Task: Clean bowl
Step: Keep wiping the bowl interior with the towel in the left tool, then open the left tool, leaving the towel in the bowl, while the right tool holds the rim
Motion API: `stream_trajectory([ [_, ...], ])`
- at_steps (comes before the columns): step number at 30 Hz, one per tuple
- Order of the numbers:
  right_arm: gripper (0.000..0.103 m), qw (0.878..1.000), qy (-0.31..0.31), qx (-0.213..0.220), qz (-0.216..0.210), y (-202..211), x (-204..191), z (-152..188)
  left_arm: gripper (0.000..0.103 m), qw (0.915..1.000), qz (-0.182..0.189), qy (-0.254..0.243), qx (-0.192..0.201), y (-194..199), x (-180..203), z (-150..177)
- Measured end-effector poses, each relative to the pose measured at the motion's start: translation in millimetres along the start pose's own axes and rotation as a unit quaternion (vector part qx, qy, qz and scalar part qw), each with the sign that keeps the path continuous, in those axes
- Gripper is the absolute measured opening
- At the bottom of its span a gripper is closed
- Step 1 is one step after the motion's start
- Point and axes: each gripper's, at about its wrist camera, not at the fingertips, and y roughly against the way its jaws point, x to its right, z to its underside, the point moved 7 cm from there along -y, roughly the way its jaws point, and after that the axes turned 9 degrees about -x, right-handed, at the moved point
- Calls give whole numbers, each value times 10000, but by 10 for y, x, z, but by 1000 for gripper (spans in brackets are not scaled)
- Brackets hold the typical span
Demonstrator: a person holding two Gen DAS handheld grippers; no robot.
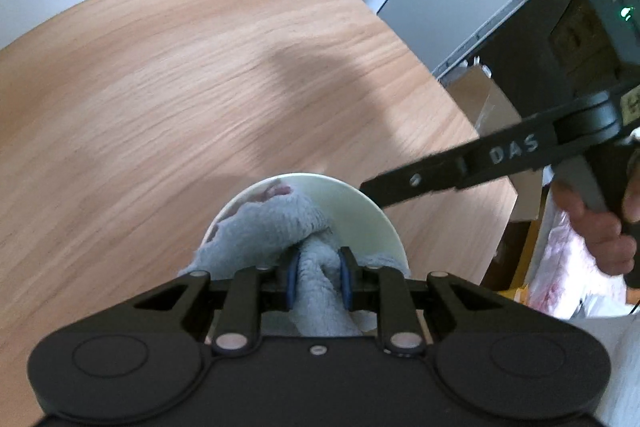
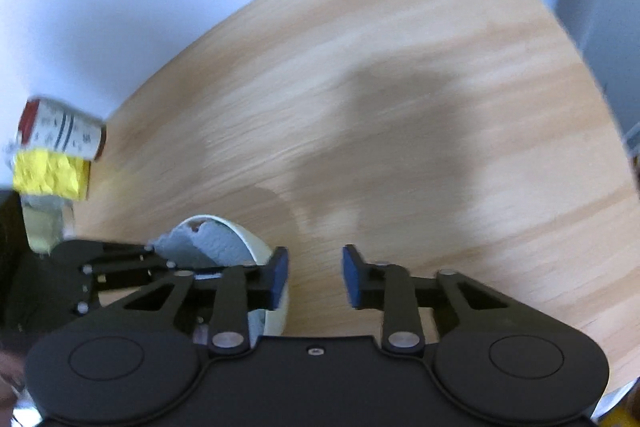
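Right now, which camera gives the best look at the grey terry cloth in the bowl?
The left wrist view. There the grey terry cloth fills the middle, pinched in the left gripper and pressed into the pale round bowl. The right wrist view shows only a sliver of it behind the bowl's rim.

Blk gripper (image 2: 315, 277), blue pads (image 2: 280, 277)

The left gripper (image 1: 319, 281) has its jaws clamped on a bunched grey cloth (image 1: 276, 227), pointing forward and down. The right gripper (image 2: 315, 277), jaws parted with nothing between them, reaches in from the right, gripped by a bare hand (image 1: 600, 227).
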Motion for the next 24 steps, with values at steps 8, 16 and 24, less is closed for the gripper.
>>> stream_trajectory([
  [8,10,9990,-44,-220,-397,-117,11,-35,19,9987,69,295,401,-16,43,-29],
  [16,10,9984,214,-271,-454,-132,-37,-123,22,9977,-188,398,513,6,39,-68],
  [24,22,9987,373,-283,-201,-25,-4,-43,54,9931,-988,-629,-95,189,129,109],
])
